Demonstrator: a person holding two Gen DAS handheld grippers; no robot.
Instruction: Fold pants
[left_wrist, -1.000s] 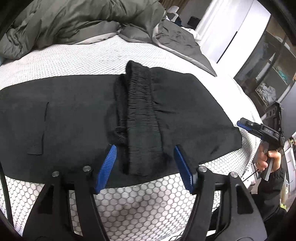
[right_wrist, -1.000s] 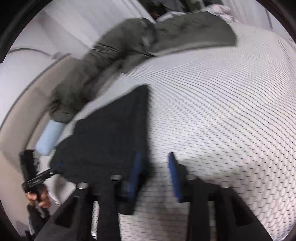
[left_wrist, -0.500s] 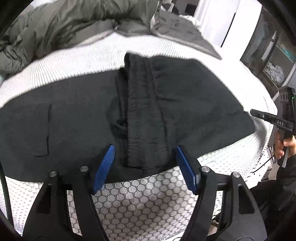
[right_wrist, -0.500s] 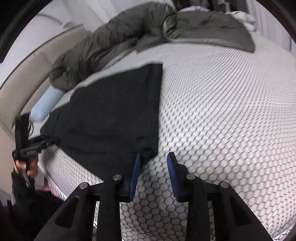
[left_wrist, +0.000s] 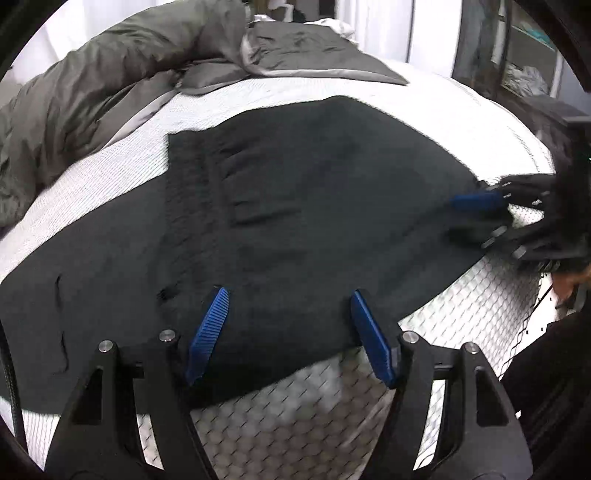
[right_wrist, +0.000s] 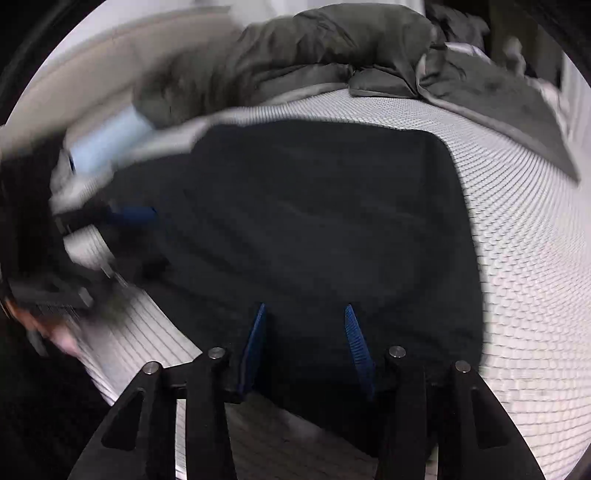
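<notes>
Black pants (left_wrist: 295, 206) lie folded flat on the white mesh mattress (left_wrist: 295, 417), with the elastic waistband (left_wrist: 184, 206) laid over the middle. My left gripper (left_wrist: 288, 325) is open and empty, its blue pads over the pants' near edge. My right gripper (right_wrist: 303, 339) is open and empty over the pants (right_wrist: 314, 229) at their near edge. It also shows in the left wrist view (left_wrist: 476, 218) at the pants' right end. The left gripper shows blurred in the right wrist view (right_wrist: 129, 236) at the far left.
A grey duvet (left_wrist: 110, 74) is bunched at the back of the bed. A light blue pillow (right_wrist: 107, 140) lies at the left. Shelves (left_wrist: 524, 55) stand beyond the bed's right side. The mattress edge (right_wrist: 129, 332) runs close under both grippers.
Both grippers have moved in over the pants. The right gripper has opened wider and swung left onto the cloth's end. The left gripper has shifted right, past the waistband.
</notes>
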